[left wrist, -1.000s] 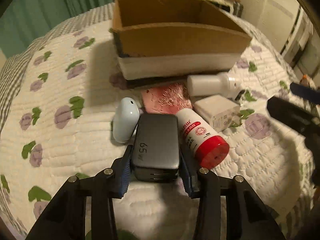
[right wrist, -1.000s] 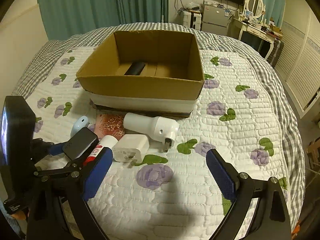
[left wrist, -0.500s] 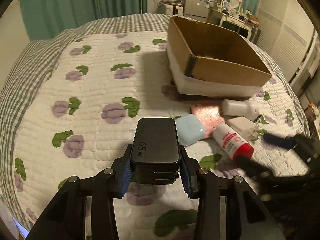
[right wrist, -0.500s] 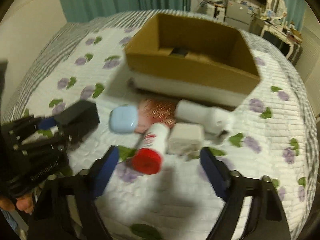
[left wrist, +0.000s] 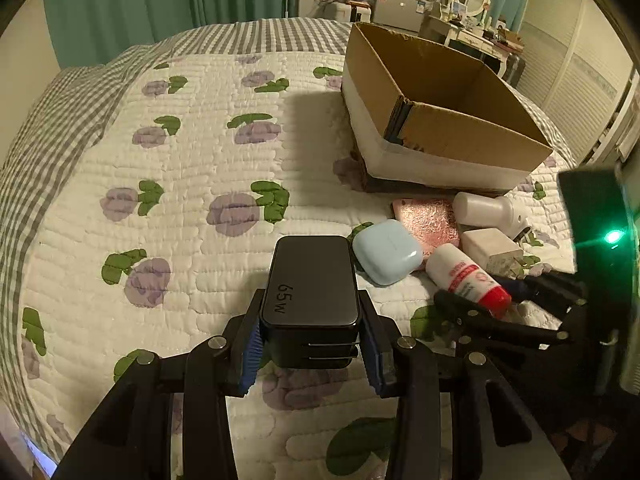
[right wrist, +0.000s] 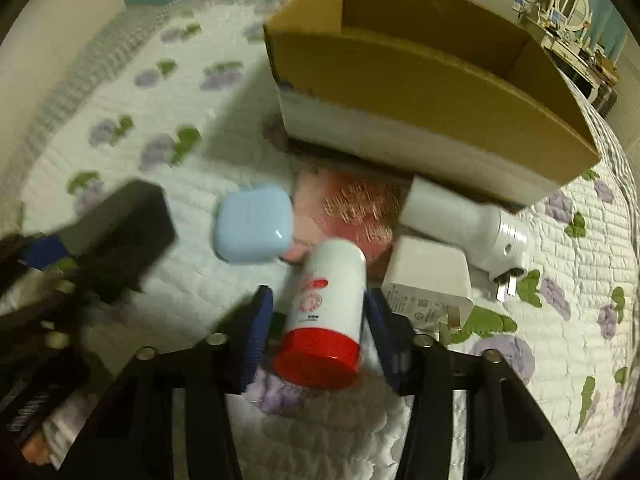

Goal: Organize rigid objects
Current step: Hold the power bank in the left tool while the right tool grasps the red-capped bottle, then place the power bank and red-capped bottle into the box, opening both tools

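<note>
Bottle [right wrist: 326,312] lies between right gripper's [right wrist: 316,320] closed jaws.

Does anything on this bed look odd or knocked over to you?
Nothing is spilled or broken. The red-capped bottle lies on its side between the right gripper pads, and a white plug adapter lies tipped over beside the cardboard box.

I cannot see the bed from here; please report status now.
Left gripper shut on black 65W charger block. Right gripper shut on white red-capped bottle. Open cardboard box path clear.
</note>
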`<state>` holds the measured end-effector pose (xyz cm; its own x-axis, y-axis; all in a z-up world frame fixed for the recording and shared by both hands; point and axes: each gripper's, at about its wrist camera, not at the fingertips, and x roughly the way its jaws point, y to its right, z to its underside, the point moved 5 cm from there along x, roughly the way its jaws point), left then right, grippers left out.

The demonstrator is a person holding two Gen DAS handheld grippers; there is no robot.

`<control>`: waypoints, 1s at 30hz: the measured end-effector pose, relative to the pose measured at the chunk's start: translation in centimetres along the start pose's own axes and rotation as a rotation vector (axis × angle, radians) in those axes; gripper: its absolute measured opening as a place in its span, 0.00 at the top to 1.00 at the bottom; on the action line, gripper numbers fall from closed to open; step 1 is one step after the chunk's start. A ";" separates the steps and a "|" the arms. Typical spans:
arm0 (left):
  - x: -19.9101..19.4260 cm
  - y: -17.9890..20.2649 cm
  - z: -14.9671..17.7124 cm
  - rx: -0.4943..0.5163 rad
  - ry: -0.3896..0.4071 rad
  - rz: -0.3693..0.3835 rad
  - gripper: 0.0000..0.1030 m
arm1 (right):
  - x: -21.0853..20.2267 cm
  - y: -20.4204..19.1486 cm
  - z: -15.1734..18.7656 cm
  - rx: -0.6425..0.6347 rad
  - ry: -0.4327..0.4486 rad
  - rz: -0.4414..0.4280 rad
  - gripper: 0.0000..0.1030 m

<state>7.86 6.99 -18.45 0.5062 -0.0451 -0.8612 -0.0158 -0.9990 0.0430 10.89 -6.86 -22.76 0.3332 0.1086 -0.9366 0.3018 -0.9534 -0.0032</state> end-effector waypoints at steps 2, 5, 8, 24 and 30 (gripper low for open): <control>-0.3 0.2 0.0 0.004 0.003 -0.002 0.59 | -0.4 0.4 0.2 0.022 0.028 -0.024 0.65; -0.9 0.6 -0.2 0.006 0.005 -0.006 0.59 | -1.9 0.4 0.4 0.005 0.072 -0.023 0.65; -2.1 1.2 -0.7 0.011 0.023 -0.006 0.59 | -4.3 0.5 0.4 -0.008 0.133 -0.032 0.65; -9.5 7.8 -8.9 0.093 0.181 0.038 0.59 | -17.2 5.7 -4.8 0.027 0.413 -0.001 0.65; -9.8 10.4 -14.1 0.138 0.236 0.050 0.59 | -19.4 8.9 -8.6 0.049 0.473 0.007 0.65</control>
<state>14.87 -2.83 -2.47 0.6882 -0.1078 -0.7174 -0.1554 -0.9878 -0.0006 14.83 -15.03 -1.61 0.7084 0.2077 -0.6746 0.2596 -0.9654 -0.0246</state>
